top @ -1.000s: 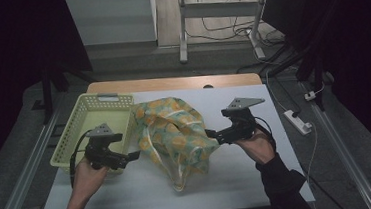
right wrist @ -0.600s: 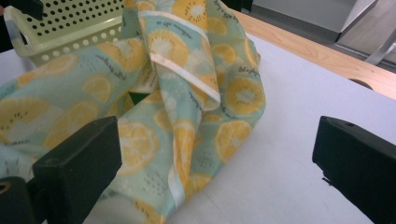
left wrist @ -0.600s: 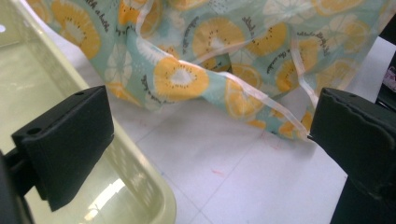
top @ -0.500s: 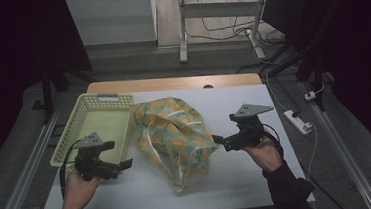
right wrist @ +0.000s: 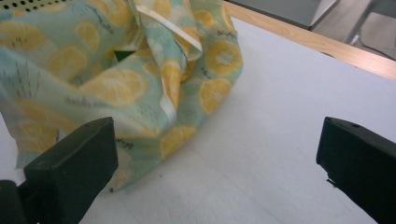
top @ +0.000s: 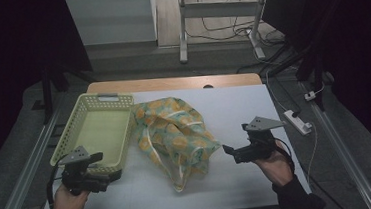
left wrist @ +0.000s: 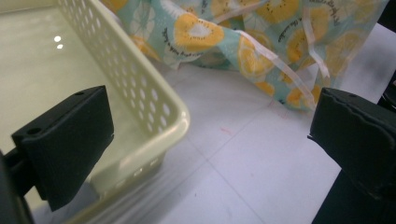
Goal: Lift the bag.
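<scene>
High view: both tongs have drawn back from the cloth bag (top: 176,135) over the last second. A second ago they sat right at its two sides; now the left tongs (top: 114,175) hover by the near corner of the yellow basket (top: 61,144), and the right tongs (top: 229,151) hang just off the bag's right edge, touching nothing. Both sets stand wide apart and empty, as the left gripper view and right gripper view confirm, each with its jaws spread at the picture's edges.

The bag, printed with orange and lemon slices, lies crumpled on the worktop (top: 234,105), just beside the basket's right wall, its white straps (left wrist: 275,60) trailing loose. It looks released, so I judge this a pause between grasps, with the bag not yet in the basket, which is bare inside.

The worktop is a white sheet over a wooden top. Beyond it the room is dark, with a metal table frame (top: 217,21), floor cables and a power strip (top: 297,121) at the right.
</scene>
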### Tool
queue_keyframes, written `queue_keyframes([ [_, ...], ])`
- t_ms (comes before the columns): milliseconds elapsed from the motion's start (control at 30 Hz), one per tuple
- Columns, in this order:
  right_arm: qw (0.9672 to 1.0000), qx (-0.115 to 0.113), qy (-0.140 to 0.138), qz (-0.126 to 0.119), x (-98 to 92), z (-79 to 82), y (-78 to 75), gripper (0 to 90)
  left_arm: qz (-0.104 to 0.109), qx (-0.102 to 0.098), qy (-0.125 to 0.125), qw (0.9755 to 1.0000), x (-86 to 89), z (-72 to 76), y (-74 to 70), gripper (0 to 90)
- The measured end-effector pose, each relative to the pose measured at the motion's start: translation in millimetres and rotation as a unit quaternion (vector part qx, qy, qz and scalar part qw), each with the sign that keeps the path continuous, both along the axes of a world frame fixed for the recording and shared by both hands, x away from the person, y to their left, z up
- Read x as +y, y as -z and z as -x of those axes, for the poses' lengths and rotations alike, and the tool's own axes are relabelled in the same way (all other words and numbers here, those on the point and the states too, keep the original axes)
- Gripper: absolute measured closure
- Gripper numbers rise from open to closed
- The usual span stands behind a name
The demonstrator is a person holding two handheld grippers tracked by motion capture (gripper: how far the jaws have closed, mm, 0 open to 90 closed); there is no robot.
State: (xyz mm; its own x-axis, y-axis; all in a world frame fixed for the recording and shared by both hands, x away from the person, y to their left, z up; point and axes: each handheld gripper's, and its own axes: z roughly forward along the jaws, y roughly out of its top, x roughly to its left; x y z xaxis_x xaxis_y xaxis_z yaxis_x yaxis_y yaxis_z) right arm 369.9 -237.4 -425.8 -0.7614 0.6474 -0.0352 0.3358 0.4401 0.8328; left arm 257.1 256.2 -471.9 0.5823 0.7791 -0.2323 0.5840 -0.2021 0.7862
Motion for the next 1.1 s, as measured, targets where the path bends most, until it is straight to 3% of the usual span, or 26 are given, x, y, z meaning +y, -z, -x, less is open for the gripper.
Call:
queue_keyframes([
  [400, 0.9986, 0.008, 0.051, -0.013, -36.3, 30.3, 29.0, 0.0, 0.002, 0.005, -0.031, 0.9995, 18.5, 29.3, 20.0, 0.0],
  [633, 0.9975, 0.019, 0.068, -0.005, -53.5, 51.7, 50.1, 0.0, -0.015, 0.015, -0.045, 0.9988, 26.7, 45.3, 33.2, 0.0],
  [933, 0.9942, 0.069, 0.083, 0.005, -69.5, 66.2, 71.7, 0.0, -0.039, 0.049, -0.042, 0.9972, 27.6, 49.1, 48.5, 0.0],
  [1100, 0.9933, 0.074, 0.088, -0.006, -75.1, 69.0, 71.6, 0.0, -0.046, 0.053, -0.04, 0.9967, 26.1, 48.1, 49.0, 0.0],
])
